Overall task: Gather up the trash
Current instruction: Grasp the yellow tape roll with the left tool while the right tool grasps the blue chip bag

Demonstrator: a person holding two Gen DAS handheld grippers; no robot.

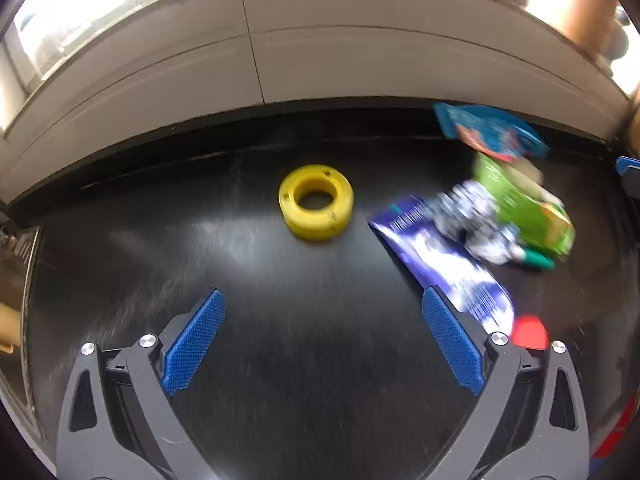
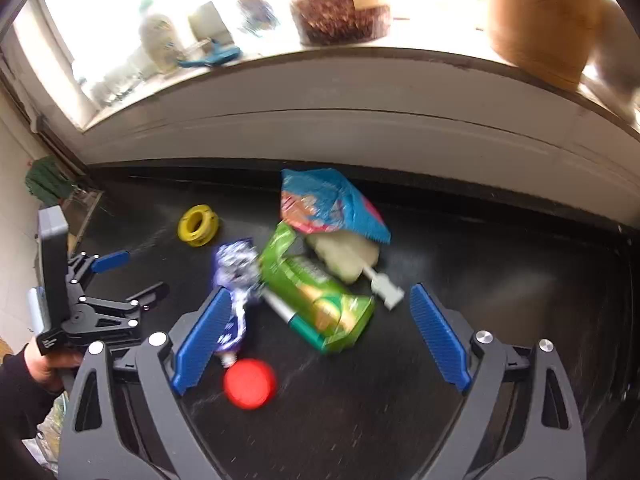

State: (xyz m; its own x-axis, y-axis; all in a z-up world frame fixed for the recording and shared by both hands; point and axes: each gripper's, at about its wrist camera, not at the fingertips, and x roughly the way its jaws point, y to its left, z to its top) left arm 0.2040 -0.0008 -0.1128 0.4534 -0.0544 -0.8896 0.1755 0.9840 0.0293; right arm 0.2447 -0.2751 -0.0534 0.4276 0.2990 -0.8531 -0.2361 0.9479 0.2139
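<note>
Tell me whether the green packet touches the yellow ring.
Apart. The right wrist view shows bare black tabletop and the purple wrapper between the green packet and the yellow ring.

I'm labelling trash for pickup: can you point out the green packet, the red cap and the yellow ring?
green packet [image 2: 320, 300]: right wrist view, middle of its face.
red cap [image 2: 250, 383]: right wrist view, centre of its top.
yellow ring [image 1: 338, 204]: left wrist view, right side of its band.
</note>
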